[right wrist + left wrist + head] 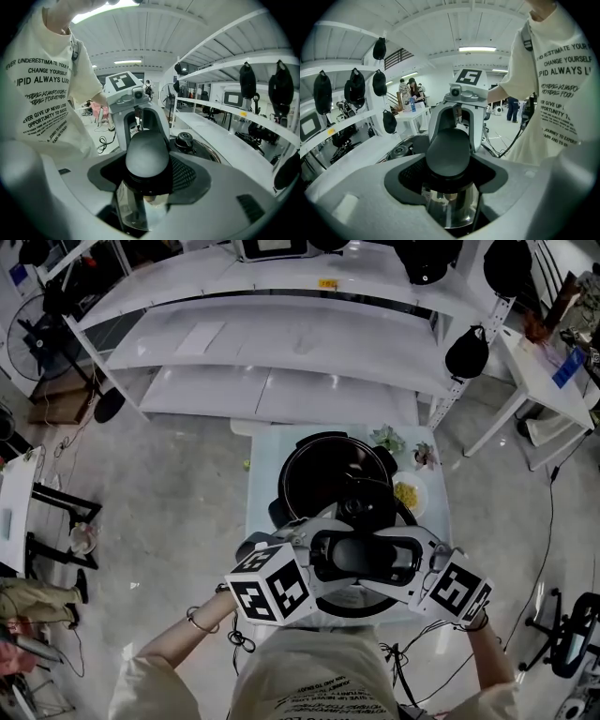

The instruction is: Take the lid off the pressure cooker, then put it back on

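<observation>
Small table [259, 486] below, left tool [312, 549] and right tool [419, 563] facing each other, tilted down, both clamping lid [366, 557]

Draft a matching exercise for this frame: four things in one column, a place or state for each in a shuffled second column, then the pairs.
Things
1. lid
2. cooker
3. plate
4. black cap

Places or states
A. hanging at the end of the shelf rack
B. open, standing on the table
C. clamped from both sides by the left tongs and the right tongs
D. on the table, right of the cooker in the head view, with yellow food on it

Pairs: 1-C; 2-B; 3-D; 4-A
</observation>
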